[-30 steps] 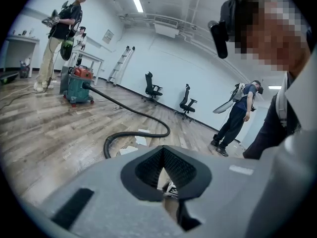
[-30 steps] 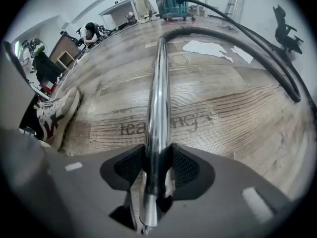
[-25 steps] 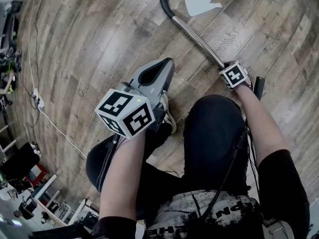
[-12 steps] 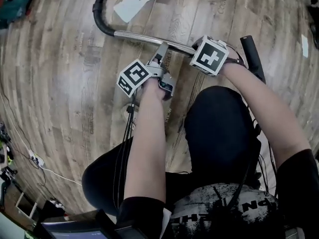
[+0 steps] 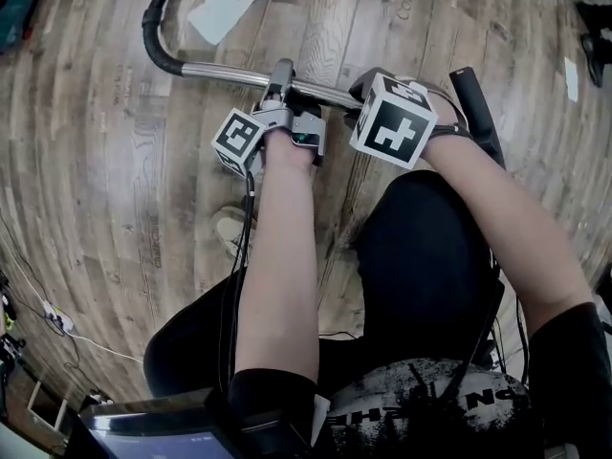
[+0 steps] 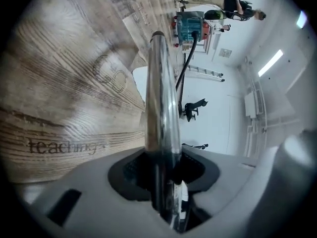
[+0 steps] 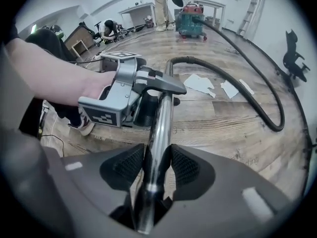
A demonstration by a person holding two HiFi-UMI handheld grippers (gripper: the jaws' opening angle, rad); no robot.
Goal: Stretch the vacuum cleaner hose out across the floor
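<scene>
A shiny metal tube [image 5: 229, 73] runs level above the wood floor and joins a black hose [image 5: 153, 27]. That hose [image 7: 247, 90] curves over the floor to a red and teal vacuum cleaner [image 7: 190, 16]. My right gripper [image 5: 368, 89] is shut on the tube near its black handle [image 5: 475, 103]; in the right gripper view both pads of the right gripper [image 7: 157, 170] press on it. My left gripper [image 5: 282, 75] sits further along the tube. Its jaws have just been closing, with the tube between the pads of the left gripper [image 6: 163, 167].
Torn pieces of white paper [image 5: 222, 8] lie on the floor beside the hose. The person's shoe [image 5: 229, 228] stands below the left arm. A thin cable [image 5: 57, 323] trails at the lower left. A ladder [image 7: 252, 6] and work tables stand along the far wall.
My left gripper dropped from above the knee, rolled over and went onto the tube beside the right gripper. The right gripper rose with the tube.
</scene>
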